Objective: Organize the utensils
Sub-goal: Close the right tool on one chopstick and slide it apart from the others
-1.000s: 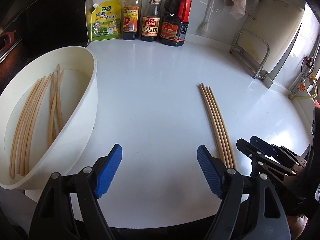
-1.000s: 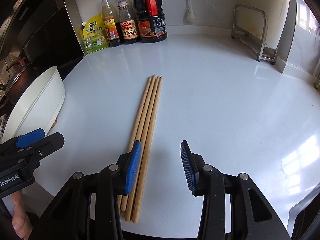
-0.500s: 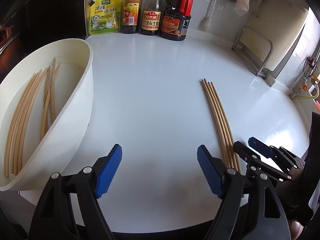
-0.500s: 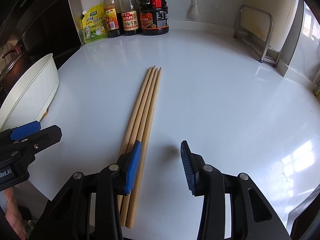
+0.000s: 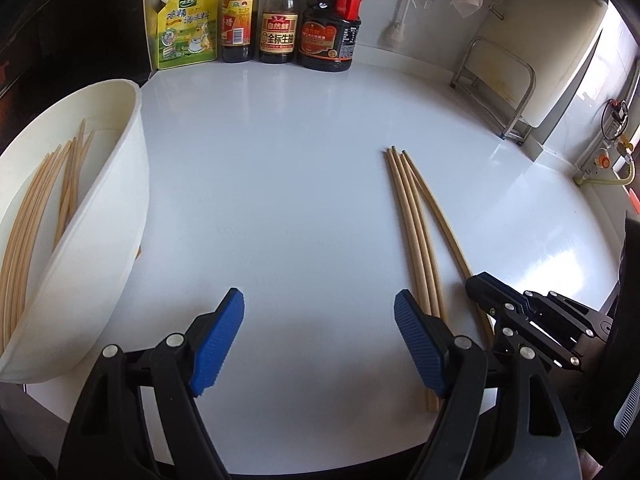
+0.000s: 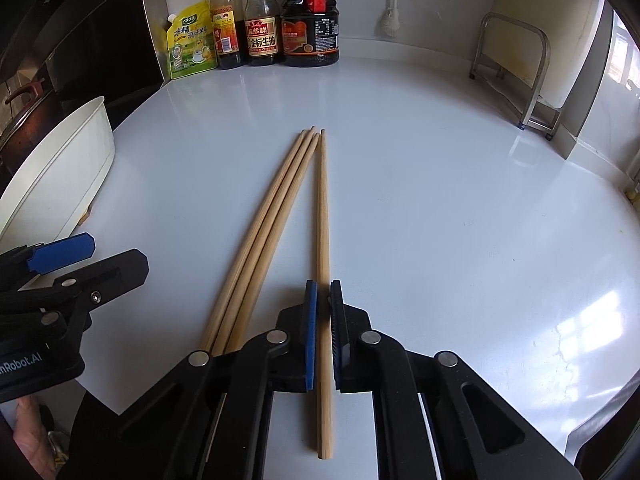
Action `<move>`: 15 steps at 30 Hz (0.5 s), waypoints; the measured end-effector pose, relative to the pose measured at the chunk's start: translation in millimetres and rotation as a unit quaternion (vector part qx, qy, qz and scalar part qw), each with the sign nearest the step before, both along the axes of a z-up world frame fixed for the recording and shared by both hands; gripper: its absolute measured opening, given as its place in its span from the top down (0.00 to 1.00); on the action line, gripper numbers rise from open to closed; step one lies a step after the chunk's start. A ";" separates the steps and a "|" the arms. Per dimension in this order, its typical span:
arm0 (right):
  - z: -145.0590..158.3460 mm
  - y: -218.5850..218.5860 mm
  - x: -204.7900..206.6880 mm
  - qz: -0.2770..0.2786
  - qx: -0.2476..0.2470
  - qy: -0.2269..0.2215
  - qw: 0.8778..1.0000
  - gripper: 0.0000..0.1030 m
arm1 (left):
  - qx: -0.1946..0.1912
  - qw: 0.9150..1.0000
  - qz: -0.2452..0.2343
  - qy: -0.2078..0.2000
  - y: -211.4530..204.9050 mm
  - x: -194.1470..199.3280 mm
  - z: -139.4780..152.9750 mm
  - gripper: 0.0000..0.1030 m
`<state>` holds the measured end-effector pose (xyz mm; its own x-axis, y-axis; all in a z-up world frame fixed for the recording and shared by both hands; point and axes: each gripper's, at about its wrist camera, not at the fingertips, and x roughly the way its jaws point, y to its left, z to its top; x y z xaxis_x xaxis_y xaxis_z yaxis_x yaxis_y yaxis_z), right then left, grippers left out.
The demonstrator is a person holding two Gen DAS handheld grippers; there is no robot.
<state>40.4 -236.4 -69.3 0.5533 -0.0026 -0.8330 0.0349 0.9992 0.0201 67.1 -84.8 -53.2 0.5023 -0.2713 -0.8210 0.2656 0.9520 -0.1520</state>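
Observation:
Three wooden chopsticks [image 6: 276,208] lie together on the white counter, and a fourth chopstick [image 6: 322,216] is splayed to their right. My right gripper [image 6: 323,304] is shut on that fourth chopstick near its thick end. In the left wrist view the three chopsticks [image 5: 412,224] lie beside the single chopstick [image 5: 444,220], which runs into my right gripper [image 5: 486,296]. My left gripper [image 5: 318,312] is open and empty, left of the chopsticks. A white basin [image 5: 120,200] at the left holds several more chopsticks [image 5: 32,208].
A yellow seasoning pouch [image 5: 186,26] and three sauce bottles [image 5: 280,12] stand against the back wall. A metal rack [image 5: 500,84] stands at the back right. The basin also shows at the left of the right wrist view [image 6: 60,168].
My right gripper has closed on the rightmost chopstick and pulled its near end away from the other three. Both grippers have drawn back slightly.

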 end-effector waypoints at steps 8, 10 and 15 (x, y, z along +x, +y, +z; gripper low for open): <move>-0.6 -27.1 -8.3 -0.026 0.016 -0.005 1.000 0.94 | 0.004 1.000 -0.015 0.008 -23.6 6.1 -9.7 0.26; -0.8 -30.8 -10.1 -0.030 0.019 -0.006 0.999 0.94 | 0.009 1.000 -0.017 0.009 -27.8 8.4 -11.4 0.26; -1.1 -37.9 -11.8 -0.034 0.028 -0.009 0.999 0.94 | 0.017 1.000 -0.022 0.007 -36.6 11.2 -13.1 0.26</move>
